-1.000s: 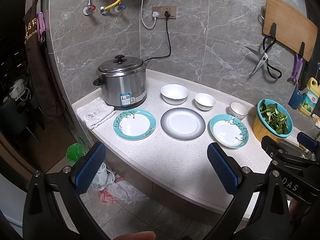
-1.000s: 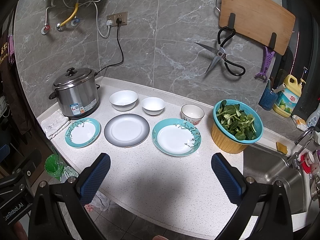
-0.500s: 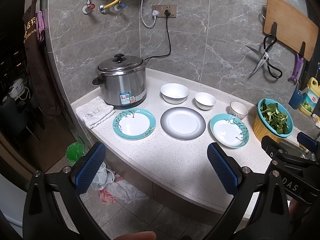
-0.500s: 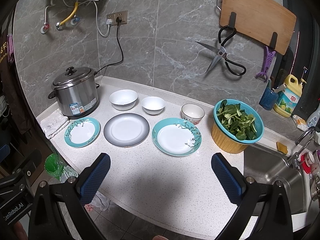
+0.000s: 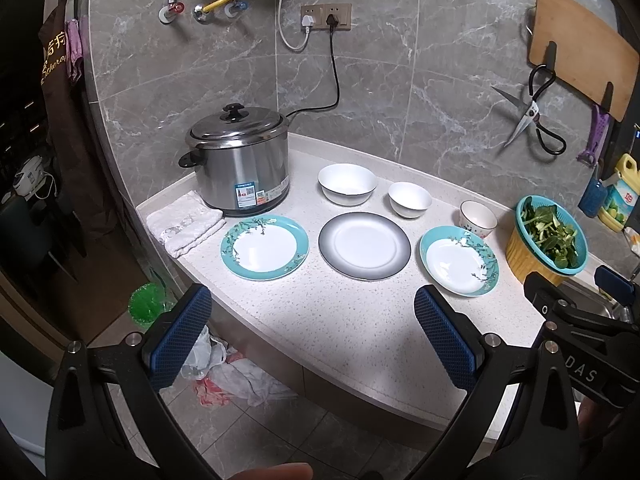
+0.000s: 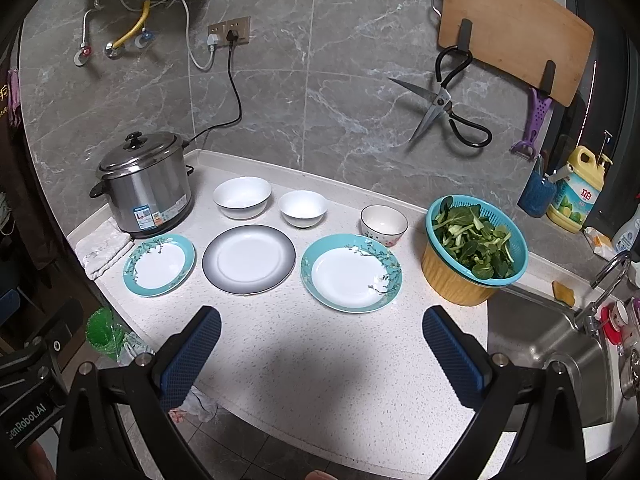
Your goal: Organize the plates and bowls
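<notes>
Both grippers, left (image 5: 314, 338) and right (image 6: 322, 350), hover with fingers spread wide and empty; three plates (image 6: 249, 258) and three bowls (image 6: 242, 197) sit on the counter (image 6: 328, 360)

Both wrist views looked down across the worktop (image 5: 352, 320) from its near edge, well back, toward twelve o'clock; both shared the plates and bowls.

Home kitchen: rice cooker (image 6: 146, 186), sink (image 6: 548, 344), hanging cutting board (image 6: 512, 24)
</notes>
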Demonstrator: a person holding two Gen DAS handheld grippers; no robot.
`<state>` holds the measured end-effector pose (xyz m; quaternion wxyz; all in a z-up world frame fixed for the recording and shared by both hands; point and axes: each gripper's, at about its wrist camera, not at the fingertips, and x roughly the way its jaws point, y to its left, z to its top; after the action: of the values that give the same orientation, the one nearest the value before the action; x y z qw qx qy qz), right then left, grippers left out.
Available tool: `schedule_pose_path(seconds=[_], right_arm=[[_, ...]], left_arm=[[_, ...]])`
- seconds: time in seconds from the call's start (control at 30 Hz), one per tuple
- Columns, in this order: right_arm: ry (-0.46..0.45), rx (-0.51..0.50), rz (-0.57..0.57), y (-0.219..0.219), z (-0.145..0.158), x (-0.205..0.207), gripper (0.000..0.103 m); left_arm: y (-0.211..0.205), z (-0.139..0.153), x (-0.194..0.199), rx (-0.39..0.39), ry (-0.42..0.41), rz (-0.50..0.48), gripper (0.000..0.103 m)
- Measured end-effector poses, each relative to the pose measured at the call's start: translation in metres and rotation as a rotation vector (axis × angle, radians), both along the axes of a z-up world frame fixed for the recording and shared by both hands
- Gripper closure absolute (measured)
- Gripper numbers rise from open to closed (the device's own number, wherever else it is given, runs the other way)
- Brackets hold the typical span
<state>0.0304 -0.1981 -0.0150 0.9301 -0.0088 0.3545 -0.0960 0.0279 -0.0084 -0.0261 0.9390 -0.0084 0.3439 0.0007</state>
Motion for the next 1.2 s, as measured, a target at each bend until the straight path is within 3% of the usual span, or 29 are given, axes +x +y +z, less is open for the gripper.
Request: schedule_pose_path(seconds=[0.77, 0.97, 1.2], right_arm=[[0.035, 0.003, -0.046, -0.001, -0.007, 0.021, 0.000], [0.056, 0.058, -0.055, 0.003, -0.020, 0.034, 0.000], [0.109, 0.306, 0.036, -0.019, -0.068, 0.065, 0.003]], left_arm=[[0.000, -0.019, 0.040, -0.012, 0.051, -0.051, 0.000], [0.026, -0.058, 0.079, -0.047, 0.152, -0.130, 0.000], [0.054, -0.124, 0.156, -0.108, 0.278, -0.184, 0.005]])
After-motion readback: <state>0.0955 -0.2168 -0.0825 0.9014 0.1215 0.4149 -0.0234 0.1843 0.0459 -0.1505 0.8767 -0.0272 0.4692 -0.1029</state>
